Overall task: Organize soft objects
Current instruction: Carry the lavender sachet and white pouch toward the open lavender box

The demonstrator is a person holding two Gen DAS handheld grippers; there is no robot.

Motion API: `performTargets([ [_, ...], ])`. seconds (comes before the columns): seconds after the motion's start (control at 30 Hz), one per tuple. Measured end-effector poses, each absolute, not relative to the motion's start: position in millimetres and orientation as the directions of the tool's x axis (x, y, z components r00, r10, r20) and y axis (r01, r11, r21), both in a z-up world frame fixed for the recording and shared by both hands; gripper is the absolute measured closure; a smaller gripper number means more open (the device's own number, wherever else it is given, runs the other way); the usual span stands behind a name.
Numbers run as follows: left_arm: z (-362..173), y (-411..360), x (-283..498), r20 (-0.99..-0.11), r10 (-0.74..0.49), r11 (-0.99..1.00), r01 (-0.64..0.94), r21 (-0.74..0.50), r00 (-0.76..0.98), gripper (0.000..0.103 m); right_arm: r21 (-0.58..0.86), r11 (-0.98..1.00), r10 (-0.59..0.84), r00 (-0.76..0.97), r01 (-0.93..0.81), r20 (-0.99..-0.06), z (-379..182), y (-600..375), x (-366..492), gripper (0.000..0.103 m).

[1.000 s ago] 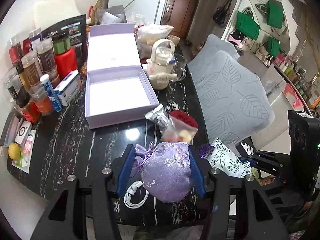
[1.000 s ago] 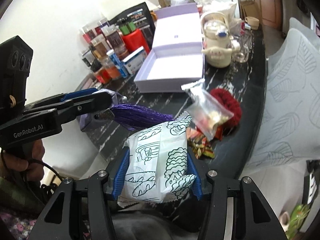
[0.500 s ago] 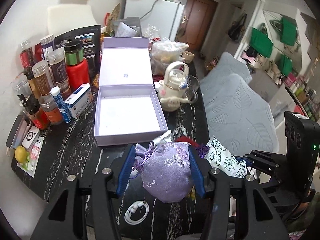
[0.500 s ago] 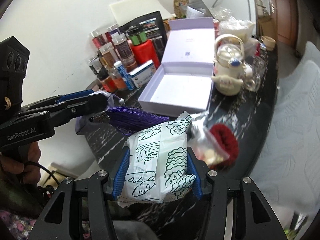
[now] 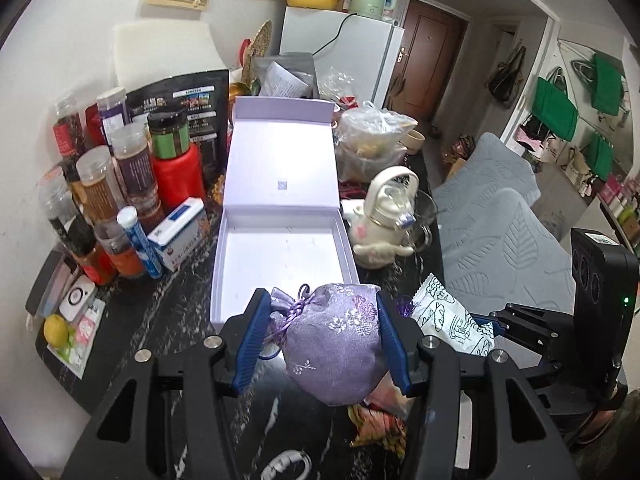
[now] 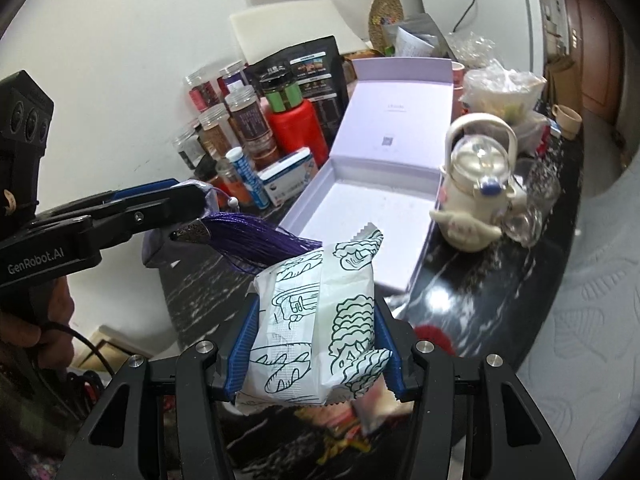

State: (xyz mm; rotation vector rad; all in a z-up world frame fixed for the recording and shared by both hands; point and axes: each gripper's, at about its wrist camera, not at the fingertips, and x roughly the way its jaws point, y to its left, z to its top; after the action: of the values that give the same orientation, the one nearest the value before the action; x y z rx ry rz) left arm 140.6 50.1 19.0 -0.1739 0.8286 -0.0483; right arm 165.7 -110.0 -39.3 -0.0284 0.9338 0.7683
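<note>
White walls, a white fridge (image 5: 340,52) beside a brown door (image 5: 432,60), and a black marble table (image 5: 168,320)

1 purple pouch (image 5: 336,344), 1 printed white packet (image 6: 320,324), 1 open lavender box (image 5: 280,256), 1 teapot (image 5: 380,228), 2 grippers, 1 red flask (image 5: 176,176), 3 green bags (image 5: 556,110).

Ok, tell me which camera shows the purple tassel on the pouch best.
The right wrist view: the tassel hangs in full below the left gripper, with its metal cap clear. The left wrist view shows only a few purple strands behind the purple pouch.
</note>
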Motion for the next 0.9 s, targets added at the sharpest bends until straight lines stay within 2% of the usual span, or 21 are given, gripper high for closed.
performTargets([
  [0.47, 12.6, 72.1, 212.6, -0.731, -0.075, 0.992, -0.027, -0.126, 0.678, 0.051, 0.278, 0.742, 0.579, 0.373, -0.610, -0.725, -43.7, -88.2, 241.8, 0.050],
  [0.9, -15.1, 98.9, 283.7, -0.749, -0.056, 0.995, -0.028, -0.100, 0.661, 0.051, 0.212, 0.767, 0.537, 0.425, -0.606, -0.729, -56.0, -55.9, 312.5, 0.050],
])
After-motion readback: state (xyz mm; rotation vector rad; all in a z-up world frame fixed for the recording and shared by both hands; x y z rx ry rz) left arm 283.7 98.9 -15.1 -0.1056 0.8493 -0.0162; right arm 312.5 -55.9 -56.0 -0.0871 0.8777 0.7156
